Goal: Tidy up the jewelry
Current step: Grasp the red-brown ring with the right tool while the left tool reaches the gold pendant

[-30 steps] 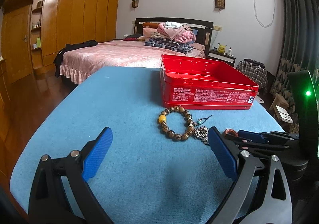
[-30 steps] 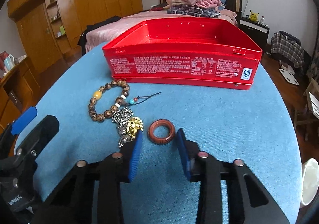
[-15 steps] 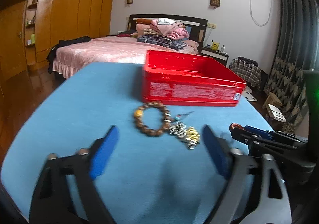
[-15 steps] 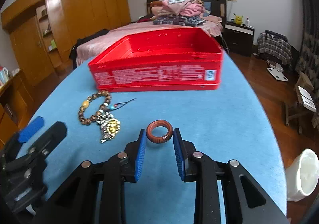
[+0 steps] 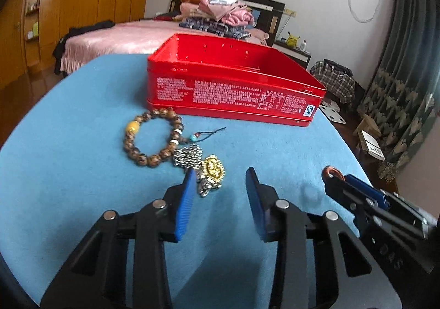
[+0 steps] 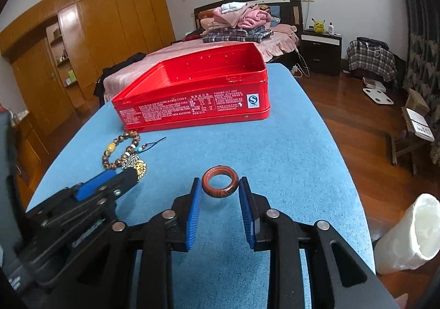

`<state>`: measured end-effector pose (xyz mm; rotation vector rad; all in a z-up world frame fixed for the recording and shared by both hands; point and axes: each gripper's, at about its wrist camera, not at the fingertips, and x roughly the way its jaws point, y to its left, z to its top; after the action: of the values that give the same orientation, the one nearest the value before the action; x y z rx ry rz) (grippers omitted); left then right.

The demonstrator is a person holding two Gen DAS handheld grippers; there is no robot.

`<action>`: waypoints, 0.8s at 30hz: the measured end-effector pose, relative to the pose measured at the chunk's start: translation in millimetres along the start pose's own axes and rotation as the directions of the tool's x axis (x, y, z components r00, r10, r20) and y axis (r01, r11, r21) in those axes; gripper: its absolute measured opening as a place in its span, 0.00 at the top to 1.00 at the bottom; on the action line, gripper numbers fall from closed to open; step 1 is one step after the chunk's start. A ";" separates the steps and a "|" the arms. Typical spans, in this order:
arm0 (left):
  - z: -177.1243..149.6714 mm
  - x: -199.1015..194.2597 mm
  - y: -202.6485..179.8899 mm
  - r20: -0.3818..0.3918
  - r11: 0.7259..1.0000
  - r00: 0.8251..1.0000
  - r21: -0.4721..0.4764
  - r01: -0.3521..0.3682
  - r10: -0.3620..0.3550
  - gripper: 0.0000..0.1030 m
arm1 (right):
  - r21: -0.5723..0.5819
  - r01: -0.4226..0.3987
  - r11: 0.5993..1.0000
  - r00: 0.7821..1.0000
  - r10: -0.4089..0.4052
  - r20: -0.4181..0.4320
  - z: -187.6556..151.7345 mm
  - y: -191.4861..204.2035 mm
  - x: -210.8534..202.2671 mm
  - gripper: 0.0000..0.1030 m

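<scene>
A blue-covered table [image 6: 288,149] carries everything, with a pink bed [image 6: 209,47] beyond its far edge and a wooden wardrobe wall [image 6: 110,28] to the left. A white bin [image 6: 409,234] stands on the floor off the table's right edge.

The red tin [image 6: 192,94] sits lidless toward the far edge, its printed long side facing the cameras; what shows of its inside is bare red metal.

The left gripper [image 5: 220,188] is low over the near-left part of the table, fingers moderately apart and gripping nothing. Its left blue pad [image 5: 184,207] stands just beside the silver and gold pendant cluster [image 5: 205,168] and hides a little of it.

The right gripper [image 6: 220,190] is at the near middle of the table, its narrowly spaced pads on either side of the brown ring [image 6: 220,182]. Both pads are at the ring's sides, and it seems clamped, though whether it rests on the cloth or is lifted clear I cannot tell.

The wooden bead bracelet [image 5: 152,139], with one yellow bead, lies flat between the tin's near-left corner and the pendant cluster, touching the cluster. Its short black cord [image 5: 213,134] with a turquoise bead trails toward the tin.
</scene>
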<state>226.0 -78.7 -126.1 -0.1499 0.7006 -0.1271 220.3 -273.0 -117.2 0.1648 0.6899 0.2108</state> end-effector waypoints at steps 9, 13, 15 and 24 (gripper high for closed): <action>3.4 19.1 -13.2 -0.062 1.000 0.998 0.017 -0.017 0.018 1.00 | 0.031 -0.025 0.999 1.000 0.024 0.019 -1.3 -10.0 -2.1 0.73; 1.6 10.2 -10.0 -0.024 1.000 1.000 0.007 0.010 -0.010 1.00 | 0.038 -0.028 0.999 0.999 0.027 0.024 -1.5 -12.0 -3.4 0.73; -0.4 -0.2 -6.1 0.016 0.999 0.999 0.006 0.032 -0.032 1.00 | 0.037 -0.027 0.999 0.999 0.026 0.029 -0.4 -12.6 -5.1 0.73; -16.1 -41.0 23.7 0.095 0.997 0.994 0.072 0.039 -0.046 1.00 | 0.016 -0.039 0.999 0.999 0.038 0.029 -2.6 -4.7 -4.4 0.73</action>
<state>186.1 -50.2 -116.6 -0.1035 0.5964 -0.1838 215.9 -278.4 -117.5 0.1966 0.6608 0.2394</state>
